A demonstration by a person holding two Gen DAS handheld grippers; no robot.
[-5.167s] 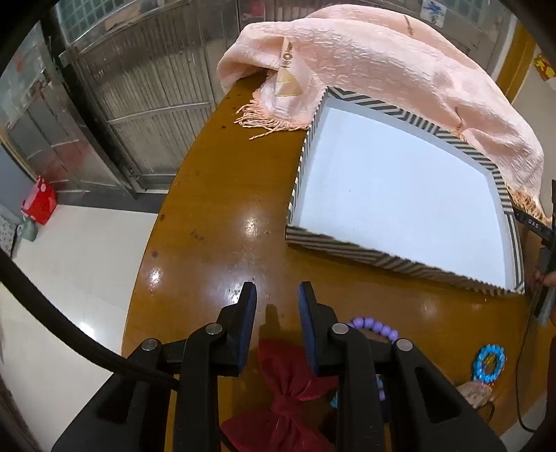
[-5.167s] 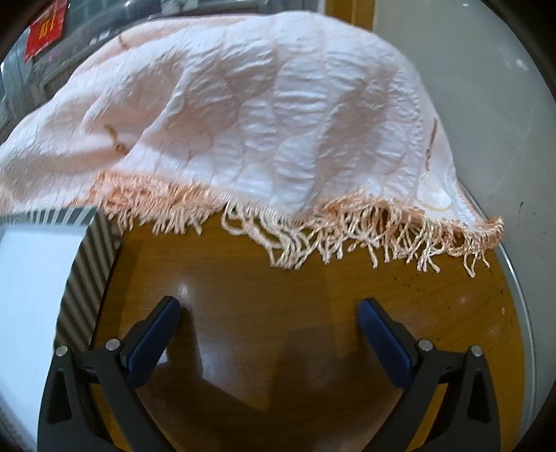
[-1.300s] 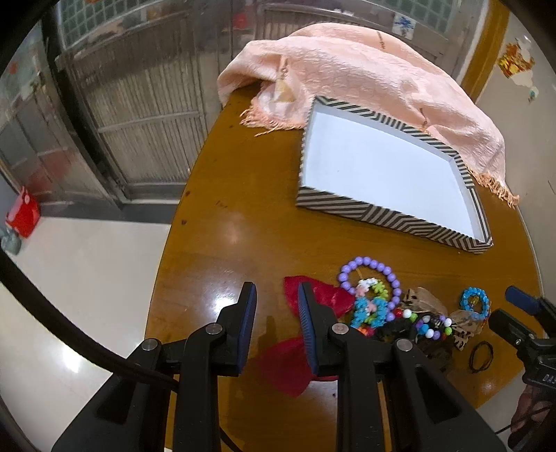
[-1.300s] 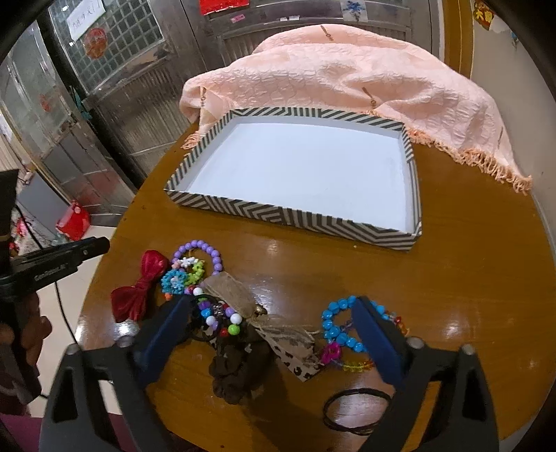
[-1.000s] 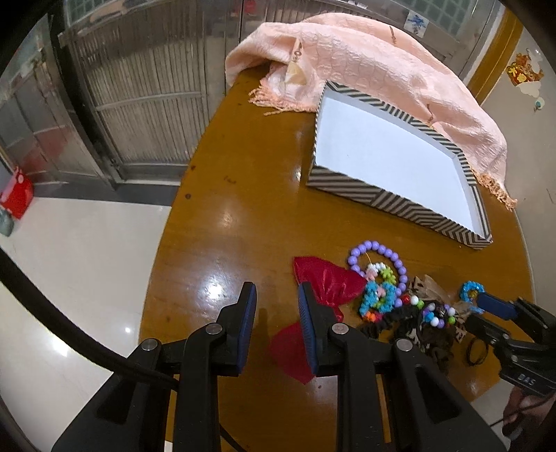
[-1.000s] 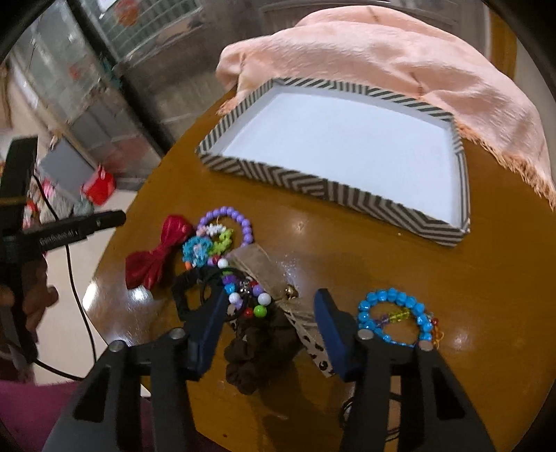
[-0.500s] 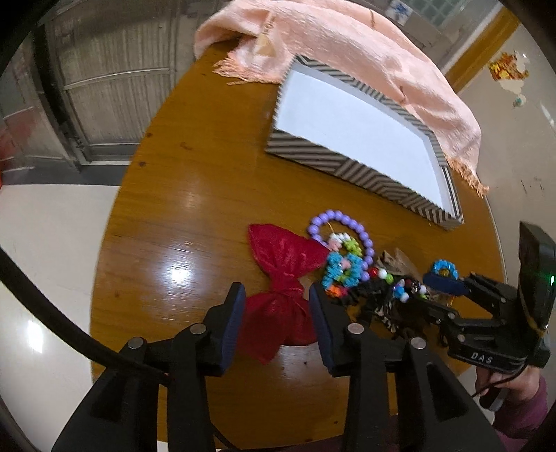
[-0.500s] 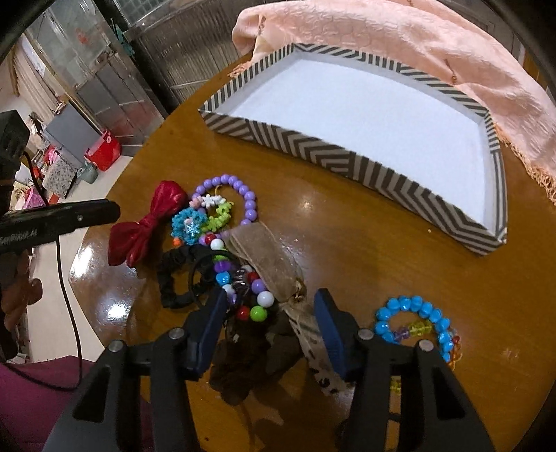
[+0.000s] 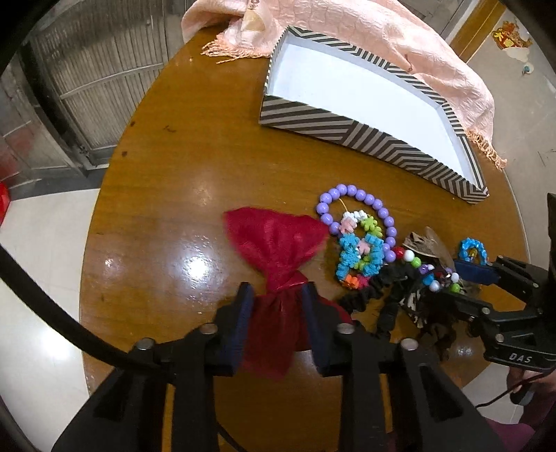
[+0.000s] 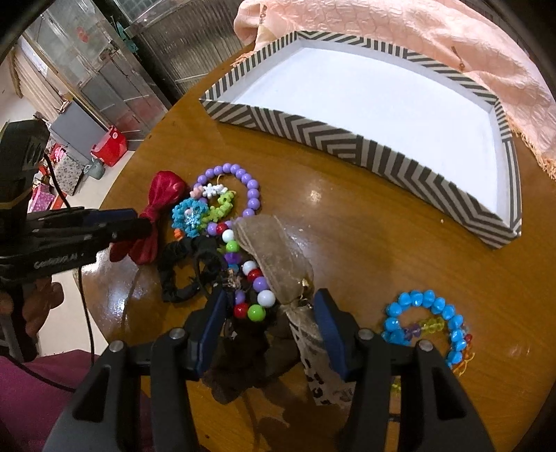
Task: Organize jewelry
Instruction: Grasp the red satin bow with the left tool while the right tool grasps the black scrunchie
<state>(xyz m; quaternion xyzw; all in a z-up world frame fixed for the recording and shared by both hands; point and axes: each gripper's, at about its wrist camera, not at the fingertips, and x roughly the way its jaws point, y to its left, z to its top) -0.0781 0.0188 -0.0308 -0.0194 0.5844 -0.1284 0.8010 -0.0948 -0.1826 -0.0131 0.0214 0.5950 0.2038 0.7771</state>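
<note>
In your left wrist view, your left gripper [image 9: 276, 295] has its jaws set narrowly on either side of the red bow [image 9: 278, 240], just behind its knot; the pads look close to the fabric, but you cannot tell from here whether they actually pinch it. The bow lies on the round wooden table [image 9: 194, 146], its far lobe just beside the purple bead bracelet [image 9: 354, 212]. Inside that ring sits a cluster of blue, green and pink flower charms [image 9: 359, 252]. Further back stands the striped tray [image 9: 333, 127], its white floor bare, with a pink shawl [image 9: 382, 31] draped behind its far edge. Your right gripper [image 9: 472, 274] reaches in from the right over the dark pile.

In your right wrist view, your right gripper [image 10: 269, 309] is moderately open around a tangle: a multicoloured bead string [image 10: 250, 278], a brown mesh ribbon [image 10: 274, 250] and a dark scrunchie [image 10: 243, 361] below. Nothing is clamped. The blue bead bracelet [image 10: 427, 323] lies apart to the right, on the table. Your left gripper [image 10: 139, 226] sits at the red bow's waist.
</note>
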